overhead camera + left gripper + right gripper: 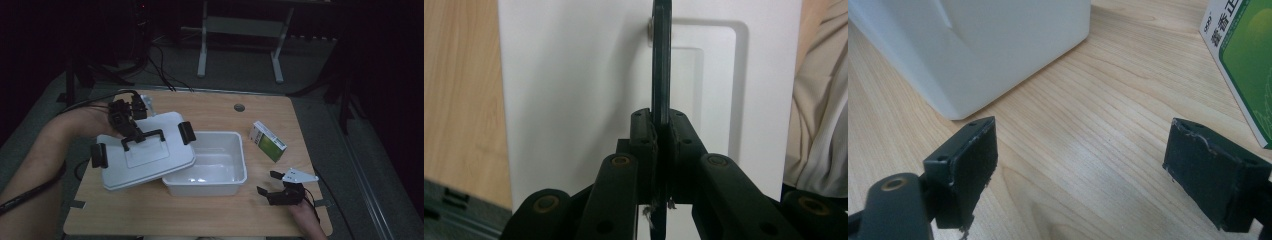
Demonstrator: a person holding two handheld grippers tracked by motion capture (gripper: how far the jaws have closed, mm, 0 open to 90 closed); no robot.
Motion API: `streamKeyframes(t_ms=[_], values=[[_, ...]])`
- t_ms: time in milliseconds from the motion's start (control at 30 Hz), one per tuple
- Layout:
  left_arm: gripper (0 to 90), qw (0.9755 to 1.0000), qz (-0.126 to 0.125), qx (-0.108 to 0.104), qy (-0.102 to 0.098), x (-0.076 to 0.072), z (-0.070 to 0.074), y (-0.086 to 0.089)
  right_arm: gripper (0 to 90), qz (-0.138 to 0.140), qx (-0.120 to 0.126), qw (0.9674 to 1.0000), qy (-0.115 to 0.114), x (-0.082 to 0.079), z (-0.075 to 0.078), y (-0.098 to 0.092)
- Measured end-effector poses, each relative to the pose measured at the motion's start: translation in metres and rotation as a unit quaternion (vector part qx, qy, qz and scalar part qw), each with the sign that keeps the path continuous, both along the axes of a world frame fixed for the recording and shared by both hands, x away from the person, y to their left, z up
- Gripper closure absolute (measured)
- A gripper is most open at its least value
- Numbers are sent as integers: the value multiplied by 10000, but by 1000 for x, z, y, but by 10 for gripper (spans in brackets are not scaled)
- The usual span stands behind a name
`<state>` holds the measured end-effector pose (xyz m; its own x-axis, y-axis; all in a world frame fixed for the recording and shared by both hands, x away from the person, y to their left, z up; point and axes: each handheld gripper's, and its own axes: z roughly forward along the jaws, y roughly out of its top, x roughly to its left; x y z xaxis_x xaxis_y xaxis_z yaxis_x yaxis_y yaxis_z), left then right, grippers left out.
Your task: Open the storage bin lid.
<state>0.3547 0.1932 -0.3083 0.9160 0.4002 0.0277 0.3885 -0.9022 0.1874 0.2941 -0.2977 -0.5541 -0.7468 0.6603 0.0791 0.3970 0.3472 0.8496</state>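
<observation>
Left gripper (131,131) clamped on the black handle (145,137) of the white lid (145,160); right gripper (267,184) wide apart, holding nothing.

Lid sits tilted, overlapping the left rim of the open white bin (220,170). Green-and-white box (268,141) lies well apart at right; Chinese characters on it are cut off in the right gripper view, not legible. Bare wooden table (200,212) between bin and right gripper. Table's surroundings too dark to make out.
</observation>
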Motion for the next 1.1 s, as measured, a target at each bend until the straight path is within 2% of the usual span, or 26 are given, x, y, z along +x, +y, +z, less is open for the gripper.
streamKeyframes(t_ms=[100,333,533,867,900,967,1100], values=[[838,9997,212,69,25,-2,-3,18,135,-15,2,10000,8,0,0,0],[838,9982,587,-123,-32,-12,-2,57,135,-24,-8,10000,13,0,0,1],[839,9960,874,-194,-1,-18,-12,85,135,-34,-10,10000,21,0,-1,1],[839,9930,1129,-270,204,-15,-50,104,135,-43,-7,10000,31,0,0,1],[839,9930,1129,-270,204,-15,-50,104,135,-43,-7,10000,31,0,0,1],[838,9919,1189,-380,246,-12,-65,107,135,-41,-21,10000,42,0,-1,1],[838,9912,1224,-417,279,-7,-88,109,135,-38,-25,10000,36,0,-1,1]])
